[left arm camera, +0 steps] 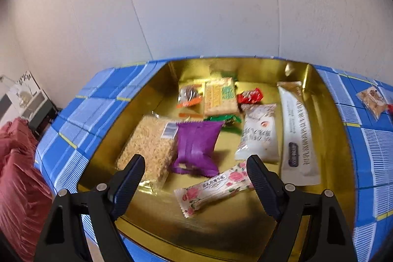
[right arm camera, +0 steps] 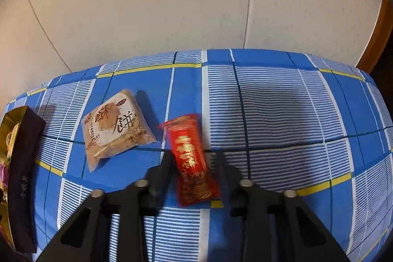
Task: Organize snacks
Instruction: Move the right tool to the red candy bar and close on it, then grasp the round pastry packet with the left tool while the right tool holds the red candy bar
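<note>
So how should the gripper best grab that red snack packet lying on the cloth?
Grip the red snack packet across its narrow middle, coming down from above. It lies flat and lengthwise between the right gripper fingers, which are open on either long side, so closing pinches its width.

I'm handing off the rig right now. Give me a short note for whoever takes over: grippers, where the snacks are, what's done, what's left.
Left hand-held gripper: open, empty, above the gold box.
Right hand-held gripper: open, its fingers either side of the red packet on the blue checked cloth; no grip yet, as far as the blur shows.
Done: about ten snacks lie in the box, among them the purple pouch and rose-print bar.
Left: box the red packet and the tan pastry packet beside it.
</note>
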